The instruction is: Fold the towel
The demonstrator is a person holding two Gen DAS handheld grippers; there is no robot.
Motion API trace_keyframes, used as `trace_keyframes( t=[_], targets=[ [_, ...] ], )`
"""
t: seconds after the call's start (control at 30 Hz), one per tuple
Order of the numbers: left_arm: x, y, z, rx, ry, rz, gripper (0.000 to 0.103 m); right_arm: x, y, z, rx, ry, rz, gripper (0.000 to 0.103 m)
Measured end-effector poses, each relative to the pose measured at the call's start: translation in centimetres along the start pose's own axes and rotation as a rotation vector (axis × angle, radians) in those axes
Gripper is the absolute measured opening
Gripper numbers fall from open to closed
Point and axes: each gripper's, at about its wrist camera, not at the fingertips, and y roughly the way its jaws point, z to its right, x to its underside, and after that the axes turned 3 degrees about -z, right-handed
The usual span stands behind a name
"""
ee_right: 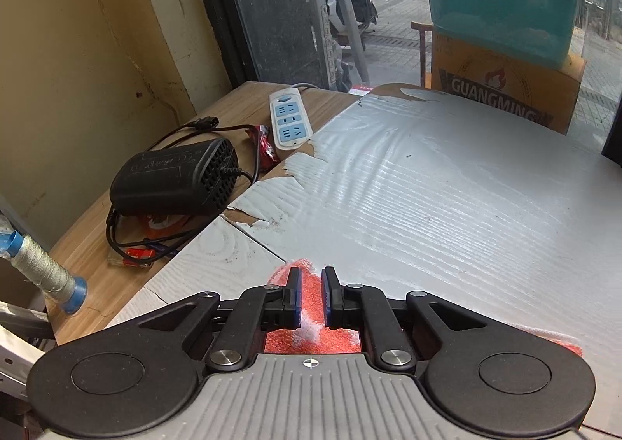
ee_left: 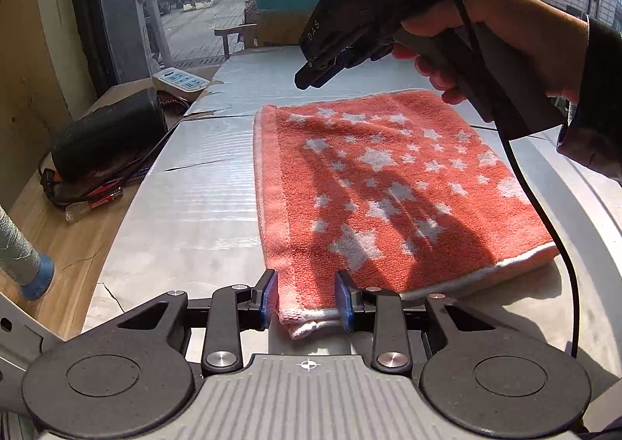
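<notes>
Orange star-patterned towel lies folded on the white table. The left gripper straddles its near corner, pads apart from it. The right gripper hovers above, empty, jaws slightly parted.

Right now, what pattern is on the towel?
Orange towel with white stars; clearest in the left wrist view.

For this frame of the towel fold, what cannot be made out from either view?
- Towel near corner, left wrist view: whether the left gripper presses it; gripper body hides beneath.
- Towel layer count: edges too fine.
- Right wrist view: most of the towel, hidden under the right gripper.
</notes>
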Motion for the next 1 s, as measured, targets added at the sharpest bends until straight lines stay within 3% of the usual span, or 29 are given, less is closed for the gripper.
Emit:
trace_keyframes(
  t=[0.1, 0.27, 0.43, 0.6, 0.77, 0.9, 0.93, 0.97, 1.0],
  targets=[
    [0.4, -1.0, -1.1, 0.01, 0.041, 0.032, 0.047, 3.8, -5.0, 1.6, 0.002, -0.02, -0.011, 0.012],
    [0.1, -1.8, -1.4, 0.058, 0.081, 0.063, 0.049, 12.1, -11.8, 3.3, 0.054, -0.003, -0.068, 0.012],
    [-0.4, -1.7, 2.4, 0.157, 0.17, 0.087, 0.056, 17.7, -14.9, 3.5, 0.035, 0.086, -0.117, 0.012],
    [0.2, -1.4, 7.3, 0.227, 0.299, 0.097, 0.056, 19.1, -15.0, 4.2, -0.045, 0.233, -0.095, 0.012],
    [0.7, -1.0, 10.5, 0.268, 0.37, 0.097, 0.056, 18.6, -14.0, 5.2, -0.026, 0.326, -0.089, 0.013],
    [1.0, -0.5, 11.7, 0.253, 0.404, 0.111, 0.056, 19.0, -13.4, 6.3, -0.033, 0.415, -0.103, 0.014],
    [1.0, -0.2, 11.8, 0.246, 0.408, 0.111, 0.056, 19.1, -13.5, 6.7, -0.048, 0.447, -0.1, 0.021],
    [1.0, 0.1, 12.0, 0.239, 0.413, 0.111, 0.056, 19.2, -13.6, 7.1, -0.067, 0.482, -0.102, 0.038],
    [0.9, 0.3, 12.2, 0.234, 0.415, 0.109, 0.056, 19.3, -13.7, 7.5, -0.083, 0.51, -0.107, 0.047]
  ],
)
